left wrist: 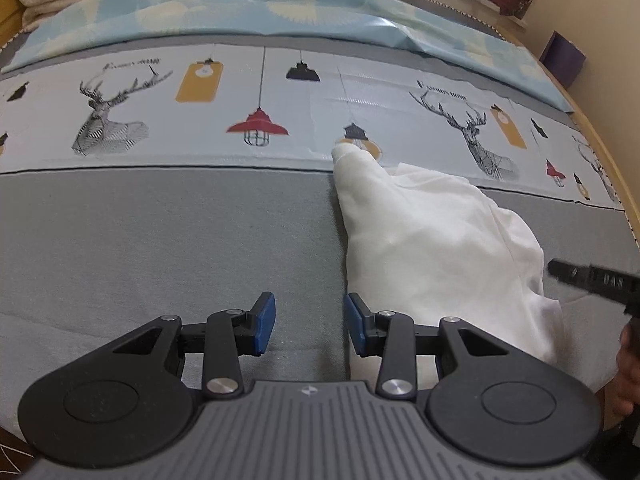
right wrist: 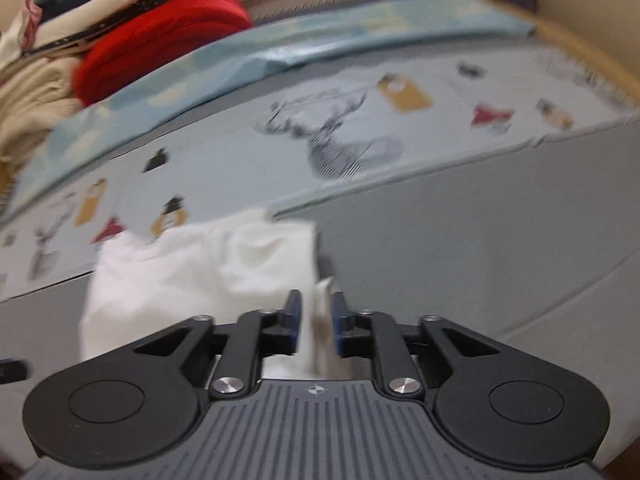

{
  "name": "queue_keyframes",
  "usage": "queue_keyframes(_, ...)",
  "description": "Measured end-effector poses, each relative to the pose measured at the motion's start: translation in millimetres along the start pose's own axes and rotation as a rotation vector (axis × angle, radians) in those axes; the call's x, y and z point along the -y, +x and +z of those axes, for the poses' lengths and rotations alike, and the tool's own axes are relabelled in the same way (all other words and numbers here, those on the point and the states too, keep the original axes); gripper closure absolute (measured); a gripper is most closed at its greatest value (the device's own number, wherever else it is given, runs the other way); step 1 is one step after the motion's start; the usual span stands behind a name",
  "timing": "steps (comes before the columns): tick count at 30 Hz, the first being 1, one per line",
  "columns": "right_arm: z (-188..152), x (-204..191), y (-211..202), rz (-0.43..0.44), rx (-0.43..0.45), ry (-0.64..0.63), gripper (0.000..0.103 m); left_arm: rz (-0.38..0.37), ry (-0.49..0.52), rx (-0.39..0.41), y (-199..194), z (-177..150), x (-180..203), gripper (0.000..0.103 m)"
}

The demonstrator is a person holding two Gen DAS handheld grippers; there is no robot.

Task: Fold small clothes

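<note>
A small white garment (left wrist: 420, 232) lies rumpled on the grey bed cover (left wrist: 160, 248), one corner reaching onto the printed band. My left gripper (left wrist: 310, 312) hovers open over the cover with nothing between its blue pads (left wrist: 266, 320); its right pad sits just at the garment's left edge. In the blurred right wrist view the same white garment (right wrist: 200, 272) runs up into my right gripper (right wrist: 316, 308), whose jaws stand narrowly apart with a fold of the cloth filling the gap. A black part of the right gripper (left wrist: 592, 284) shows at the right edge of the left wrist view.
A printed band with deer and lamps (left wrist: 256, 120) crosses the bed, and a light blue sheet (left wrist: 240, 12) lies behind it. Folded cream and red textiles (right wrist: 160, 32) are stacked at the back left. A person's hand (left wrist: 628, 364) is at the right edge. The wooden bed frame (left wrist: 608, 160) runs along the right.
</note>
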State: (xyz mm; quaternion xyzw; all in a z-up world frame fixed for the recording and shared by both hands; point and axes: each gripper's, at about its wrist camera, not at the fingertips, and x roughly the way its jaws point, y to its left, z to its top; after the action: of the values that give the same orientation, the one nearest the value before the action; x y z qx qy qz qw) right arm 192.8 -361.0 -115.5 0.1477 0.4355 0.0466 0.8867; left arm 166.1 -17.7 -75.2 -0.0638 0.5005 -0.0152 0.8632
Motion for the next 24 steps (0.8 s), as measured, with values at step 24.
queue_keyframes(24, -32, 29, 7, 0.167, -0.332, -0.115, 0.095, -0.052, 0.155, -0.346, 80, -33, 47, 0.023)
